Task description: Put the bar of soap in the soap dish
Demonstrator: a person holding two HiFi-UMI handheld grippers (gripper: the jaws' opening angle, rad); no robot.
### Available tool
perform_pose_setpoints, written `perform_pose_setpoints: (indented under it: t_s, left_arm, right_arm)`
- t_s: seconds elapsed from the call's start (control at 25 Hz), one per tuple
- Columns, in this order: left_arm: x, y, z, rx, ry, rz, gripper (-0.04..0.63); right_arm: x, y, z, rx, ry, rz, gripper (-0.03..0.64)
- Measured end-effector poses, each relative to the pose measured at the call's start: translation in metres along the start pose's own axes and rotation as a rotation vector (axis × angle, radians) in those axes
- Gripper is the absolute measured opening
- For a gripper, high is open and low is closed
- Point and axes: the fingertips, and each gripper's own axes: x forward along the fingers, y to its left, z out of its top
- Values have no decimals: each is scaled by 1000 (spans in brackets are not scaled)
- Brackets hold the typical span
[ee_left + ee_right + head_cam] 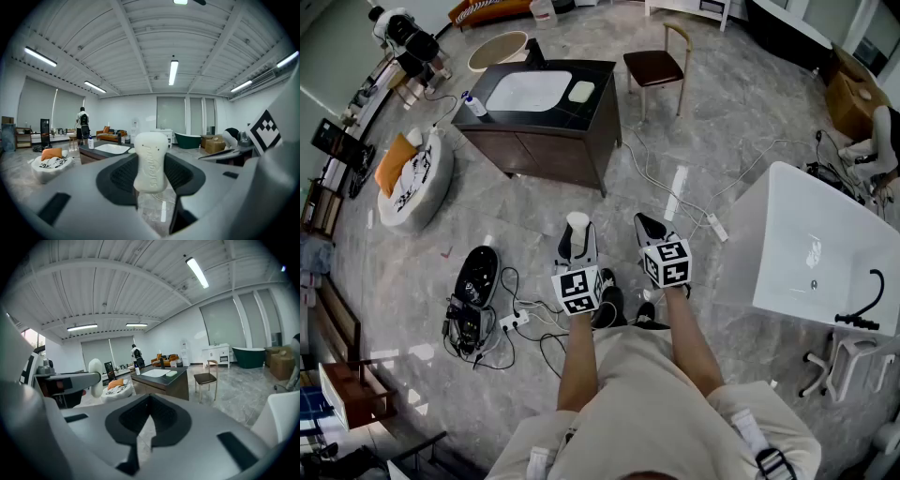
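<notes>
From the head view: holding left gripper (pixel 577 228) and right gripper (pixel 649 229) side by side at centre frame, above grey floor (pixel 694 141); at upper left of centre, dark desk (pixel 598 112) carrying white basin (pixel 528 91) and pale soap dish (pixel 581 91), well apart from both

From the left gripper view: fingers (pixel 119 176) pinching bar of soap (pixel 151 161), upright at mid-frame

From the right gripper view: fingers (pixel 165 417) pressed together at the tips, holding nothing; soap dish on desk just above centre

Bright, even light from ceiling tubes (pixel 173 71); fisheye bending edges; floor (pixel 675 183) glare.
</notes>
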Motion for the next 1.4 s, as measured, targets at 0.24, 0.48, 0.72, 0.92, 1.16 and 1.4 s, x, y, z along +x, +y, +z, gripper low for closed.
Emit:
perform_pose_setpoints:
  t_s: [0.24,0.48,0.72,0.92,1.16,1.4]
  left_arm:
    - [1,-4,4,-2,3,-11,183]
    - [4,-17,-3,-27,13,-33,183]
    - [18,-19,0,-35,27,-50,183]
    - [43,-15,8,-35,20,-71,183]
    - [88,14,19,-54,4,-71,183]
    - [142,41,41,-62,-28,-90,183]
  right_arm:
    - [-1,1,4,-4,0,-5,3]
    - [-10,-16,-5,77,-9,-33,3]
    - [-10,-25,-1,101,-16,-38,3]
    - [5,-40,7,107,-12,-70,3]
    - [52,-45,21,66,18,-73,3]
    - [97,-58,54,39,4,-86,3]
